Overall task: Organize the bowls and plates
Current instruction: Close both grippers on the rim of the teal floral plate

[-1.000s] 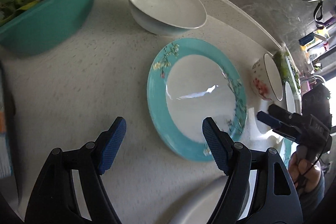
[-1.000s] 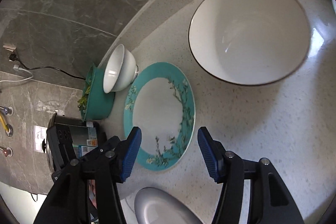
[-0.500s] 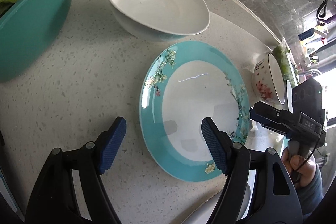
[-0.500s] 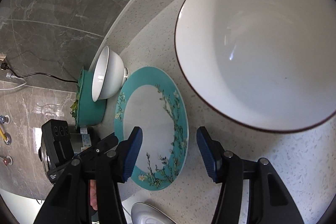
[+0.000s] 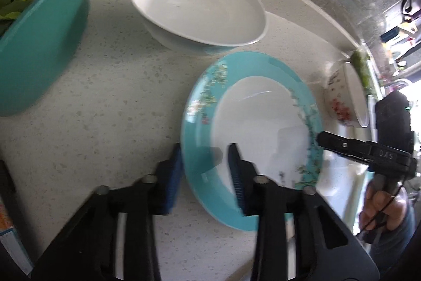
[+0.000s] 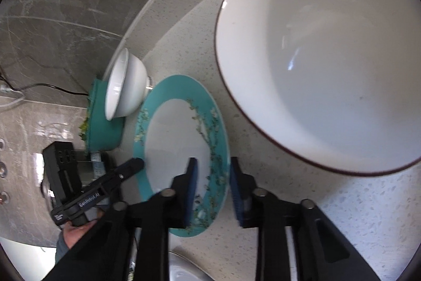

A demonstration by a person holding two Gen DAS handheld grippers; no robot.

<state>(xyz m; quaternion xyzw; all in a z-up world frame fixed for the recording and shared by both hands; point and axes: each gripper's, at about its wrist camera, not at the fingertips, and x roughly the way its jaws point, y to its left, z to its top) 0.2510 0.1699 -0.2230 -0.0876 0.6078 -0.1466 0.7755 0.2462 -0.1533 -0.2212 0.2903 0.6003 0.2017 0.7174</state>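
While the speckled countertop (image 5: pixel 110 102) fills both views and runs out of frame on every side, the largest dish is the white bowl with a dark rim (image 6: pixel 323 54), filling the upper right of the right wrist view and cut off at the frame's right edge. Next comes the teal-rimmed plate (image 5: pixel 200 149) with blurred flower sprigs, lying flat at centre. The left gripper (image 5: pixel 205 173) straddles its near-left rim, one pad outside and one over the white centre, jaws partly closed; whether they touch the plate is hard to tell through motion blur. The right gripper (image 6: pixel 211 186) likewise straddles the opposite rim, jaws narrowed with the rim between them, contact unclear. A teal basin (image 5: pixel 39 44) of green vegetables is cropped at the upper left of the left wrist view. A plain white bowl (image 5: pixel 197 9) sits just above the plate. A small red-flowered bowl (image 5: pixel 344 107) at the right is blurred. Printed on the left gripper, lower left in the right wrist view, is "GenRobot.AI"; the right one shows "DAS".
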